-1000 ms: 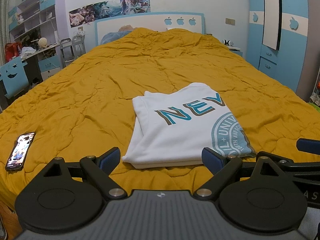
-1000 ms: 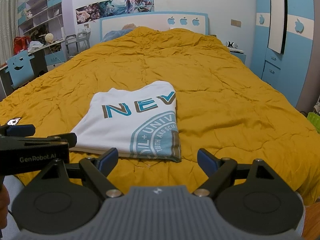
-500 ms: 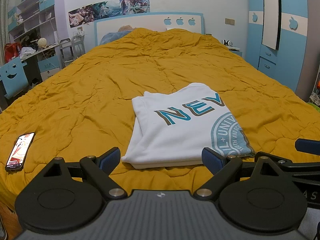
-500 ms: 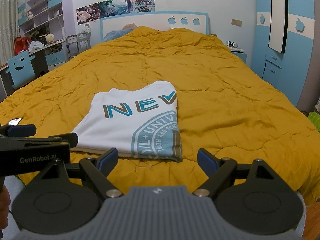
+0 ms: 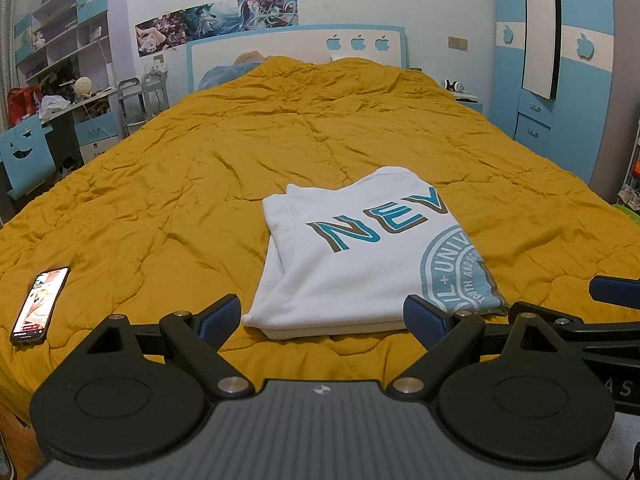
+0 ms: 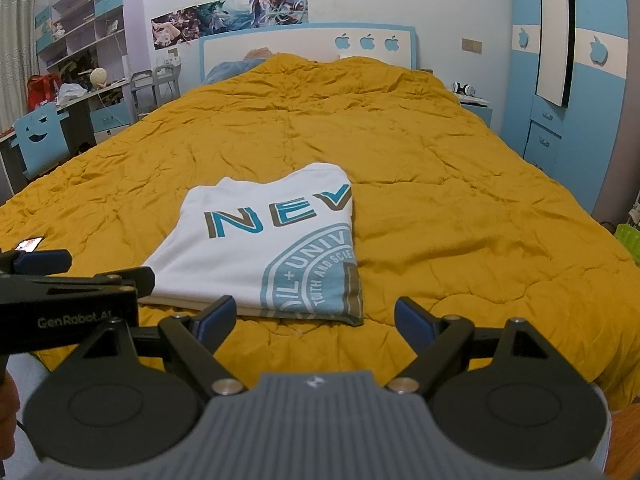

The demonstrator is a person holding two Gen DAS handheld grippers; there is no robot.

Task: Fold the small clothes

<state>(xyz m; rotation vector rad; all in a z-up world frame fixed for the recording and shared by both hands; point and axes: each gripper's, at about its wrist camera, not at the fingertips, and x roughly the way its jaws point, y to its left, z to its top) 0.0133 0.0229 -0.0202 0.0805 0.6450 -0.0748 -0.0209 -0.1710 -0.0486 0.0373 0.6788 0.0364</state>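
Note:
A white T-shirt [image 5: 360,252] with teal "NEV" lettering and a round teal emblem lies folded into a rectangle on the mustard-yellow bedspread [image 5: 200,184]. It also shows in the right wrist view [image 6: 264,244]. My left gripper [image 5: 322,318] is open and empty, just short of the shirt's near edge. My right gripper [image 6: 316,316] is open and empty, just short of the shirt's near right corner. Both hover by the foot of the bed, touching nothing. The right gripper's blue tip [image 5: 614,292] shows at the right edge of the left view; the left gripper's body [image 6: 68,300] shows at the left of the right view.
A smartphone [image 5: 38,306] with a lit screen lies on the bedspread at the near left. A desk, shelves and a blue chair [image 5: 24,156] stand left of the bed. A blue wardrobe [image 5: 560,80] stands on the right, the headboard [image 5: 296,52] at the far end.

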